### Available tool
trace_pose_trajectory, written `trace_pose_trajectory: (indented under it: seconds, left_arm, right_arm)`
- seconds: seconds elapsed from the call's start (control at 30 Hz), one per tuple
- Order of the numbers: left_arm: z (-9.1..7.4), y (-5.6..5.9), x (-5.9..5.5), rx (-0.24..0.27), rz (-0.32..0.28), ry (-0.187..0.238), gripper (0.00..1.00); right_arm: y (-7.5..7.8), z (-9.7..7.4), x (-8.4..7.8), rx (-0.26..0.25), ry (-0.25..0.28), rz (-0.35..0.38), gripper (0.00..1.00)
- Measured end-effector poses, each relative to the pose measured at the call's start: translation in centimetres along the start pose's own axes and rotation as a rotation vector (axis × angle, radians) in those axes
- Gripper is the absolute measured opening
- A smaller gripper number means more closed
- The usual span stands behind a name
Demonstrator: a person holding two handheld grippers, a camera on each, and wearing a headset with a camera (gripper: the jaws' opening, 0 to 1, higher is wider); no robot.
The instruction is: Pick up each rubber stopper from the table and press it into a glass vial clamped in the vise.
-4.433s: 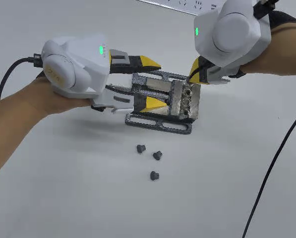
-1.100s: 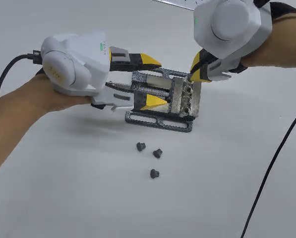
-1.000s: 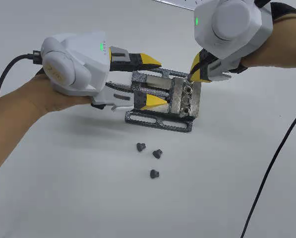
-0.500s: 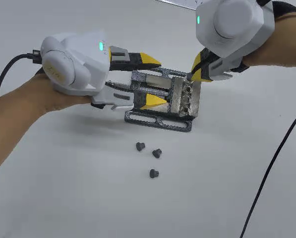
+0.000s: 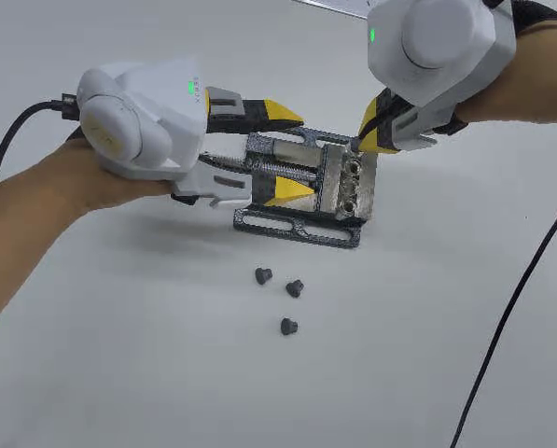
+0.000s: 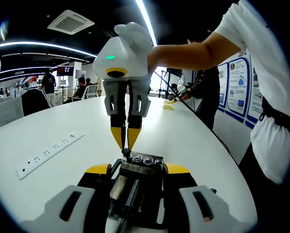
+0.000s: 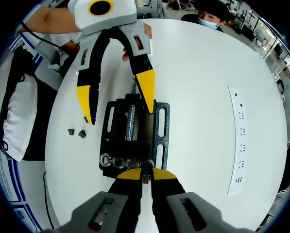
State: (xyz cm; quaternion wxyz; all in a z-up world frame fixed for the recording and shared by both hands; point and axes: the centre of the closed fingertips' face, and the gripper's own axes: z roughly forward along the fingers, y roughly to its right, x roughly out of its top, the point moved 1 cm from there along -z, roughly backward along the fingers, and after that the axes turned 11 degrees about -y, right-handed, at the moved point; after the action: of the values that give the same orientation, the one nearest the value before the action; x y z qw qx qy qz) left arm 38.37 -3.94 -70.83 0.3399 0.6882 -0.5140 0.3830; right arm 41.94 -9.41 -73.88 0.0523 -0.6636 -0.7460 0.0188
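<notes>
A dark metal vise (image 5: pixel 301 224) stands mid-table with glass vials (image 5: pixel 353 183) clamped in a row at its right end. My left gripper (image 5: pixel 285 154) is open, its yellow-tipped jaws spread to either side of the vise (image 6: pixel 135 180). My right gripper (image 5: pixel 364 142) comes down from above, shut on a small dark rubber stopper (image 7: pixel 145 171), which sits at the mouth of the end vial (image 6: pixel 127 154). The other vials (image 7: pixel 118 161) show open mouths. Three loose stoppers (image 5: pixel 263 275) (image 5: pixel 295 288) (image 5: pixel 288 326) lie on the table in front of the vise.
The white table (image 5: pixel 147 355) has free room around the loose stoppers. A black cable (image 5: pixel 507 327) runs down the right side. A white power strip (image 7: pixel 239 141) lies beyond the vise. People stand and sit in the background.
Almost nothing differs: the right gripper has stayed over the end vial with the stopper, shifting only slightly. The left gripper has held its place around the vise.
</notes>
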Motion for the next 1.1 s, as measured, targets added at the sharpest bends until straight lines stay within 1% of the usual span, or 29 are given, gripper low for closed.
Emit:
trace_pose_trajectory:
  seconds: [0.13,0.37,0.73,1.03,1.1]
  left_arm:
    - [0.07,0.08,0.08,-0.001,0.0,0.0,0.4]
    - [0.19,0.15,0.16,-0.003,0.001,-0.001,0.4]
    - [0.45,0.0,-0.02,-0.005,0.002,0.001,0.4]
    - [0.72,-0.19,-0.29,-0.006,-0.002,0.0,0.4]
    - [0.74,-0.13,-0.18,-0.007,-0.005,0.002,0.4]
  right_arm:
    - [0.05,0.05,0.04,0.006,0.002,0.001,0.06]
    - [0.0,0.17,-0.03,0.023,-0.017,-0.01,0.06]
    - [0.05,0.27,0.07,0.014,-0.042,-0.024,0.06]
    - [0.21,0.41,0.14,0.025,-0.043,-0.007,0.06]
    - [0.38,0.45,0.22,0.023,-0.048,-0.015,0.06]
